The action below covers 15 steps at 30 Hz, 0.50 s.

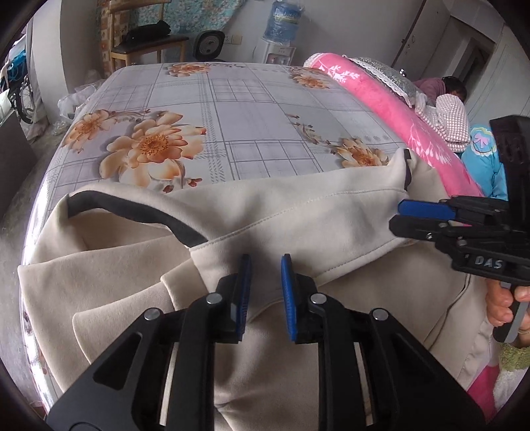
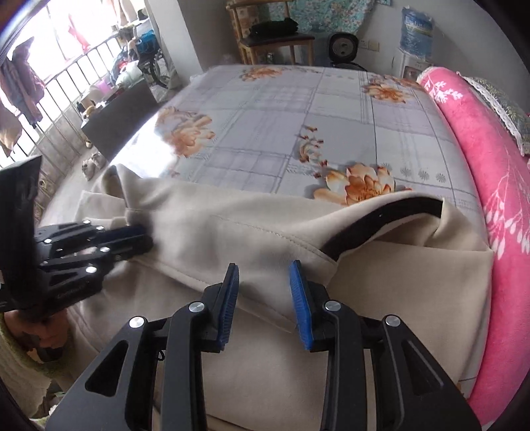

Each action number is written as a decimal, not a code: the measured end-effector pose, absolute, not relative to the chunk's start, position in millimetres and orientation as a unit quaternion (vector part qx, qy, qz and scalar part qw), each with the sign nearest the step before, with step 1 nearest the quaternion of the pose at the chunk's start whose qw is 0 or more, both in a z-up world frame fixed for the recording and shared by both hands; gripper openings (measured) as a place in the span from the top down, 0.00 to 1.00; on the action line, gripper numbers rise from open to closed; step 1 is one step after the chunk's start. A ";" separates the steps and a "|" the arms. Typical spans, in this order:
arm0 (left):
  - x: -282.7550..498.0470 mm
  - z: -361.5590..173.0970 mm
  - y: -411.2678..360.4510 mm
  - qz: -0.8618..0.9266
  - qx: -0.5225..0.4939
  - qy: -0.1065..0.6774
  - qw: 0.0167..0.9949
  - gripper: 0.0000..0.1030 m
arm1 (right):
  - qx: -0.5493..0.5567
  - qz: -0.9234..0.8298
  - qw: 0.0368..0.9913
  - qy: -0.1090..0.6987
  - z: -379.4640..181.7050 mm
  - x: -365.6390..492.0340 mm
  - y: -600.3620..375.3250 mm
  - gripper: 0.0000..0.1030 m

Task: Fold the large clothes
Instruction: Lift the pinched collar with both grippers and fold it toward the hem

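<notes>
A large beige garment with a black trimmed edge lies bunched across the near side of the bed; the right wrist view shows the same cloth and trim. My left gripper hovers over a stitched hem, its blue pads apart with only cloth below them. It appears at the left of the right wrist view, tips at a fold. My right gripper stands open above the hem near the trim. From the side it sits by the garment's right part.
The bed wears a grey checked sheet with orange flowers. A pink blanket runs along its right side, with a person lying beyond it. A wooden chair and a water dispenser stand past the far end.
</notes>
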<state>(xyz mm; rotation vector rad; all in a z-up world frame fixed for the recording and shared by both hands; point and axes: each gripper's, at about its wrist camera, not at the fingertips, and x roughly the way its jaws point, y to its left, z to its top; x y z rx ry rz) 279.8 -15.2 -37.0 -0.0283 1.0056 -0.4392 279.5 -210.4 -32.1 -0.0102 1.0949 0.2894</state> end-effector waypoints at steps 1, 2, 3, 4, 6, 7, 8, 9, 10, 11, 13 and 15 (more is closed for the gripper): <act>279.3 -37.1 -13.6 -0.211 -0.016 0.477 0.853 0.83 | -0.016 0.134 0.841 0.524 -39.8 280.6 -209.8 0.72; 278.1 -37.4 -11.9 -0.212 -0.021 0.475 0.854 0.83 | -0.023 0.134 0.844 0.520 -39.7 279.3 -209.3 0.73; 276.7 -37.5 -10.3 -0.214 -0.025 0.473 0.854 0.83 | -0.026 0.131 0.841 0.524 -37.1 278.5 -208.8 0.73; 276.2 -38.1 -8.3 -0.216 -0.030 0.472 0.854 0.83 | -0.025 0.124 0.841 0.526 -31.2 277.8 -208.9 0.73; 275.5 -37.9 -5.8 -0.219 -0.039 0.470 0.854 0.83 | -0.024 0.123 0.853 0.507 -13.7 273.8 -206.5 0.73; 275.4 -37.9 -4.3 -0.221 -0.044 0.470 0.853 0.83 | -0.021 0.129 0.858 0.497 -4.9 273.5 -202.7 0.73; 275.5 -38.2 -3.1 -0.222 -0.049 0.470 0.853 0.83 | -0.018 0.137 0.862 0.488 1.7 274.0 -197.2 0.73; 275.9 -38.6 -2.1 -0.224 -0.053 0.469 0.853 0.83 | -0.015 0.151 0.864 0.481 6.0 275.4 -189.6 0.73; 276.0 -39.0 -1.4 -0.225 -0.055 0.468 0.853 0.83 | -0.014 0.162 0.863 0.478 7.0 277.1 -181.4 0.73; 275.8 -39.4 -0.3 -0.227 -0.058 0.466 0.853 0.83 | -0.018 0.169 0.862 0.478 4.9 279.3 -172.5 0.73; 275.5 -40.3 1.4 -0.229 -0.064 0.463 0.854 0.83 | -0.022 0.180 0.854 0.487 -8.6 285.6 -158.1 0.73; 275.7 -41.2 2.6 -0.232 -0.070 0.462 0.853 0.83 | -0.028 0.171 0.840 0.514 -32.5 292.1 -150.4 0.73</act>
